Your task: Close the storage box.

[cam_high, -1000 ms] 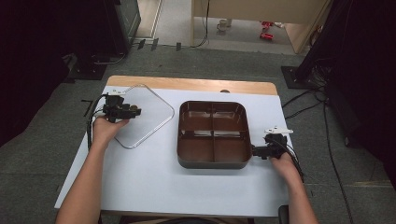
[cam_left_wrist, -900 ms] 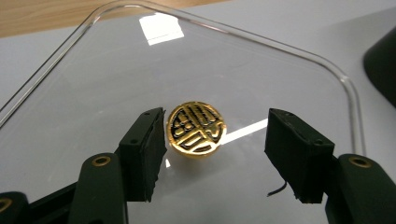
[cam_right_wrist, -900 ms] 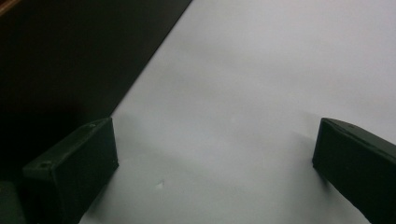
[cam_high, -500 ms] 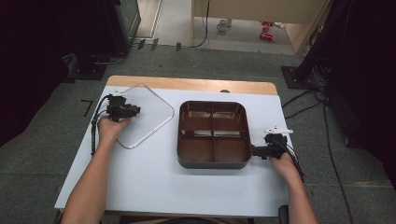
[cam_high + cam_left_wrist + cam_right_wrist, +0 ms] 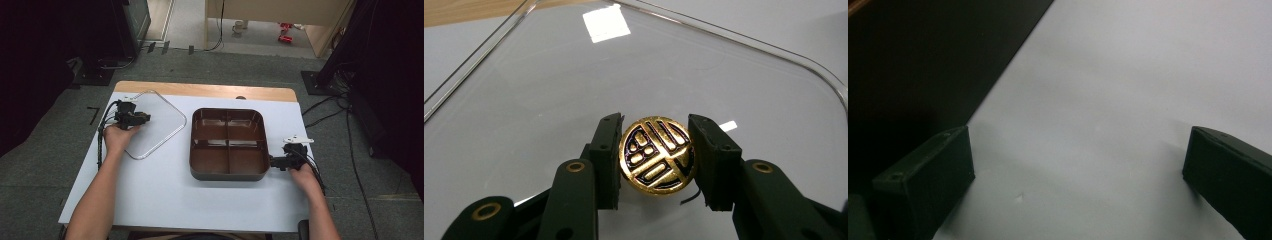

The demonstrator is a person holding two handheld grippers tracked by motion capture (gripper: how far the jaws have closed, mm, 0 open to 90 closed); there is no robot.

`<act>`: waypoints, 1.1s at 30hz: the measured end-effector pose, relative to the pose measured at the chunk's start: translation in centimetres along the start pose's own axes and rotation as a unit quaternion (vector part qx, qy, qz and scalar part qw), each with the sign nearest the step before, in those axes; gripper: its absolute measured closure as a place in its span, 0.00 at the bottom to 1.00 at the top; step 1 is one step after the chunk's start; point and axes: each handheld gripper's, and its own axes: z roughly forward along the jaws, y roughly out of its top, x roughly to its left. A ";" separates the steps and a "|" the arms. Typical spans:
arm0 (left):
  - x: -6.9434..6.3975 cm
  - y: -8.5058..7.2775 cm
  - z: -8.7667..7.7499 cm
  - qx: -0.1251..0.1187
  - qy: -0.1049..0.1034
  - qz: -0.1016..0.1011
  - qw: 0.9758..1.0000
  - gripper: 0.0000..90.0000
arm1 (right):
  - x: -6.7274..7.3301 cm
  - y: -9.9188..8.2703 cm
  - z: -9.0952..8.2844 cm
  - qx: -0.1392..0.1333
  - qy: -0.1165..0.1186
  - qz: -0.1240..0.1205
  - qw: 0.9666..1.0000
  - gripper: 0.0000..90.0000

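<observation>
The clear lid will likely handle as light, stiff and slick, its flat pane offering nothing to pinch, so the round gold knob at its middle is the place to take it. That is where the left claw is: its jaws have just been closing, and they now clamp the knob from both sides, the pane spreading flat on the counter ahead of and beneath them. The knob bears dark stylised lettering. The right claw stands released just beside the brown four-compartment tray.
</observation>
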 end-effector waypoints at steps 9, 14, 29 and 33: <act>0.0 0.5 -1.0 0.000 -0.016 -0.003 1.000 0.67 | 0.0 0.0 0.0 0.000 0.000 0.000 1.000 0.00; -0.4 0.9 -2.1 0.003 -0.023 0.007 1.000 0.67 | 0.0 0.0 0.0 0.000 0.000 0.000 1.000 0.00; -2.3 2.6 -6.5 -0.020 -0.059 0.018 0.998 0.67 | 0.0 0.0 0.0 0.000 0.000 0.000 1.000 0.00; -3.1 3.1 -7.4 -0.026 -0.066 0.029 0.997 0.67 | 0.0 0.0 0.0 0.000 0.000 0.000 1.000 0.00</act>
